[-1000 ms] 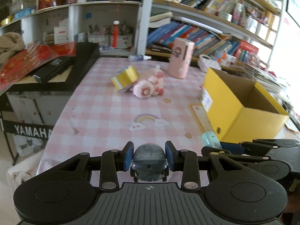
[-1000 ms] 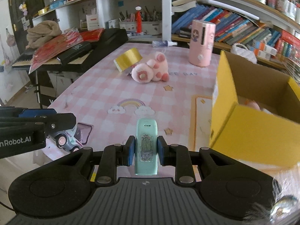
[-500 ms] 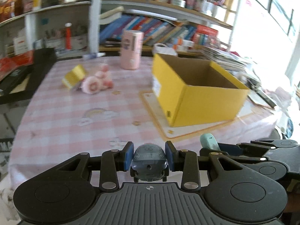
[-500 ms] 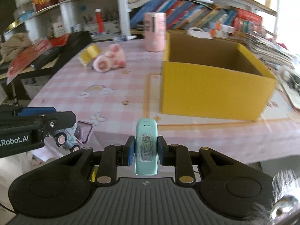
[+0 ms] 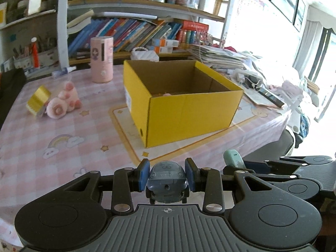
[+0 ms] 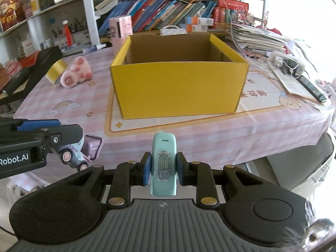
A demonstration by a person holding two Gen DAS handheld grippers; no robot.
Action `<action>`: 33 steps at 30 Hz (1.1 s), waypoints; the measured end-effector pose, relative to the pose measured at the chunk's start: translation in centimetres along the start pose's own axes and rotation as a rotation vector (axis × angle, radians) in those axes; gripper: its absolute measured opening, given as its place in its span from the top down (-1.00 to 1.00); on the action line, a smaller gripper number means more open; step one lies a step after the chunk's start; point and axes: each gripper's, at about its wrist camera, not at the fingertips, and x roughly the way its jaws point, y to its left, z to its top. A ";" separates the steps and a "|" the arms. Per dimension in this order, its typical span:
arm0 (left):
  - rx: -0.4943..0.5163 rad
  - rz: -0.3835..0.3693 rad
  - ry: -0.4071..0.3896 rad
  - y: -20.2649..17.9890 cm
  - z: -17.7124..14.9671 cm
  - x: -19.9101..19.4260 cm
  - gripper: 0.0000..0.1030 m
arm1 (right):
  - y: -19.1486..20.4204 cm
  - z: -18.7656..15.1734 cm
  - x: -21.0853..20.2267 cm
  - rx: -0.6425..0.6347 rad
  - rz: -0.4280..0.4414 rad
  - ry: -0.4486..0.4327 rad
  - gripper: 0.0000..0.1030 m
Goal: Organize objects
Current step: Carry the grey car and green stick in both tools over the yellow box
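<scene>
Glossy rounded toy car (image 5: 167, 178) between blue-padded left tongs (image 5: 167, 174)

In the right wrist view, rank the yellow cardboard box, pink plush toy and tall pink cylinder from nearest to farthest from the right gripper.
1. Yellow cardboard box, straight ahead of the right gripper.
2. Pink plush toy, far left, beyond the box's front.
3. Tall pink cylinder, behind the box's back left corner.

Yellow box (image 6: 178, 88): matt cardboard, brown raw inside. Tabletop (image 5: 63, 126): smooth printed pink check cloth. Toy car (image 5: 167, 180): glossy plastic. Mint case (image 6: 163, 166): smooth plastic, paper-like sticker. At ten o'clock, pink toy (image 5: 63, 103): plush; tape roll (image 5: 37, 101): shiny gold.
</scene>
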 end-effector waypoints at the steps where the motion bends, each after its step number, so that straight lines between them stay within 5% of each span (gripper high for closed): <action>1: 0.003 -0.003 0.001 -0.2 0.1 0.1 0.33 | -0.3 0.0 0.1 0.003 -0.003 0.000 0.55; 18: 0.071 -0.029 -0.088 -2.8 3.9 1.2 0.33 | -3.3 2.3 1.1 0.029 -0.018 -0.036 0.55; 26: 0.108 -0.036 -0.227 -3.7 9.0 1.3 0.33 | -5.6 7.5 0.2 0.034 -0.023 -0.193 0.55; 33: 0.087 0.005 -0.268 -3.6 12.2 3.8 0.33 | -7.9 13.0 1.8 0.031 0.003 -0.270 0.55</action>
